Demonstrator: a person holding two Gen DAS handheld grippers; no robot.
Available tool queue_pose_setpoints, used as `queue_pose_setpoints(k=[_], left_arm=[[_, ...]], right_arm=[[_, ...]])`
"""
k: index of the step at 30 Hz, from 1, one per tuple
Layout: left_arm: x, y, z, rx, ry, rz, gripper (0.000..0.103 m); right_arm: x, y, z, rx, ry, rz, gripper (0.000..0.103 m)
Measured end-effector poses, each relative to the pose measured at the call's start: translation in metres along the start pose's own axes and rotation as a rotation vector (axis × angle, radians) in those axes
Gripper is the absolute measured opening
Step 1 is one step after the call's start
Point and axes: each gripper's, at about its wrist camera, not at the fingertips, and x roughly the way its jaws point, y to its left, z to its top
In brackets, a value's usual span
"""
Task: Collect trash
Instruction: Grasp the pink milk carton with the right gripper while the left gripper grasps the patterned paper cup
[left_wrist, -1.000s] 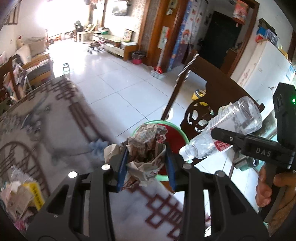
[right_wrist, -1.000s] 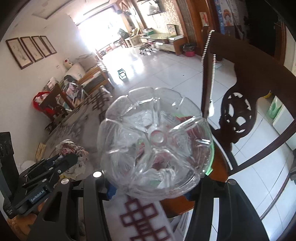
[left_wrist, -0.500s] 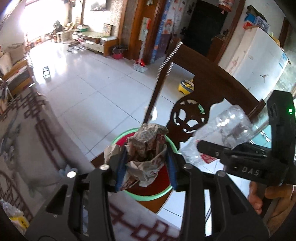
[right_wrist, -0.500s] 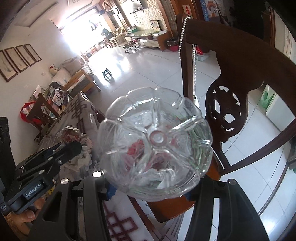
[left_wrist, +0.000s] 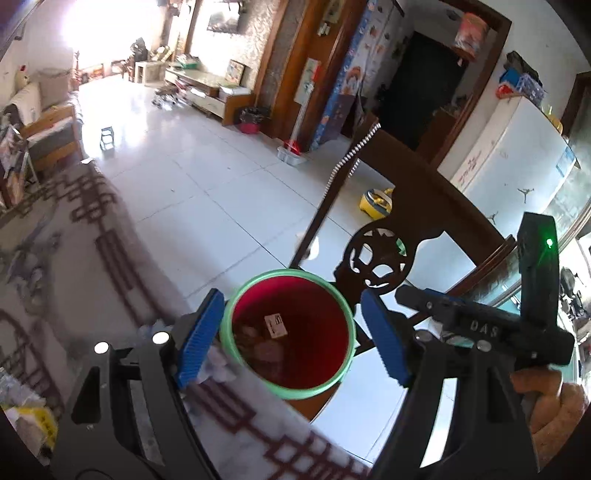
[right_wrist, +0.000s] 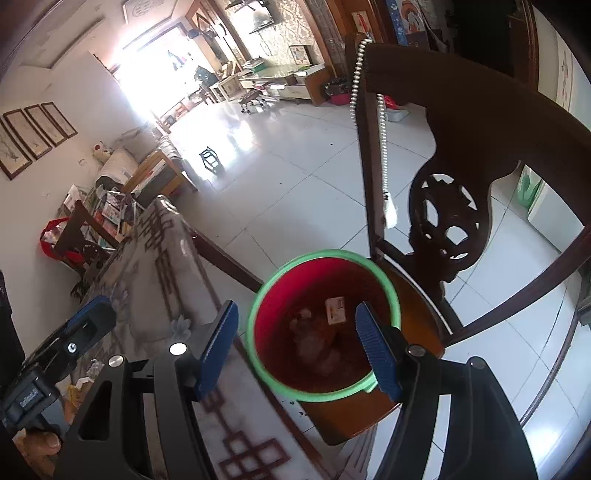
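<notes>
The bin (left_wrist: 291, 332) stood on the seat of a chair (left_wrist: 417, 192), just off the table (left_wrist: 55, 258) edge, with the chair's carved back rising behind it. Scraps (left_wrist: 275, 325) lay at the bottom inside the bin (one a small card, the rest too blurred to tell). The left tool (left_wrist: 291, 336) hung above the bin mouth, fingers apart either side of it; the right tool (right_wrist: 295, 343) hung likewise, just to the right of the left one. A beaded cord (right_wrist: 382, 140) hung from the chair's top rail.
</notes>
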Motion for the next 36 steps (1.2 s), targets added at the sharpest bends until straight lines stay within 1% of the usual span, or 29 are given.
queue_pose_setpoints(k=[3, 6, 9, 12, 14, 17, 18, 21, 24, 26, 29, 31, 34, 36], left_arm=[[-0.034, 0.015, -0.017, -0.014, -0.033, 0.043, 0.074], [-0.069, 0.039, -0.044, -0.075, -0.044, 0.105, 0.074], [-0.095, 0.062, -0.066, -0.126, -0.053, 0.166, 0.074], [-0.123, 0.089, -0.092, -0.19, -0.057, 0.233, 0.074], [-0.143, 0.111, -0.112, -0.234, -0.053, 0.283, 0.074], [-0.169, 0.142, -0.141, -0.313, -0.051, 0.347, 0.074], [-0.18, 0.157, -0.154, -0.356, -0.051, 0.374, 0.074], [-0.205, 0.188, -0.179, -0.443, -0.051, 0.432, 0.074], [-0.227, 0.21, -0.2, -0.507, -0.061, 0.459, 0.074], [-0.243, 0.221, -0.211, -0.531, -0.072, 0.478, 0.074], [-0.261, 0.236, -0.225, -0.545, -0.077, 0.497, 0.074], [-0.27, 0.245, -0.235, -0.557, -0.08, 0.507, 0.075], [-0.281, 0.261, -0.245, -0.582, -0.083, 0.522, 0.076], [-0.286, 0.274, -0.252, -0.601, -0.083, 0.53, 0.076]], right_arm=[[-0.007, 0.02, -0.006, -0.052, -0.007, 0.006, 0.066], [-0.009, 0.046, -0.016, -0.115, 0.004, 0.016, 0.067], [-0.008, 0.075, -0.03, -0.19, 0.02, 0.032, 0.067], [-0.005, 0.113, -0.05, -0.305, 0.04, 0.038, 0.067], [-0.001, 0.144, -0.066, -0.407, 0.06, 0.051, 0.067], [0.006, 0.181, -0.085, -0.529, 0.093, 0.086, 0.067], [0.008, 0.195, -0.092, -0.571, 0.106, 0.101, 0.067], [0.02, 0.248, -0.111, -0.731, 0.163, 0.175, 0.067], [0.032, 0.296, -0.126, -0.861, 0.216, 0.244, 0.072], [0.044, 0.337, -0.14, -0.988, 0.255, 0.28, 0.073], [0.066, 0.387, -0.163, -1.161, 0.312, 0.288, 0.073], [0.086, 0.415, -0.179, -1.254, 0.386, 0.29, 0.074], [0.11, 0.443, -0.202, -1.371, 0.475, 0.257, 0.077], [0.124, 0.456, -0.215, -1.432, 0.528, 0.233, 0.077]])
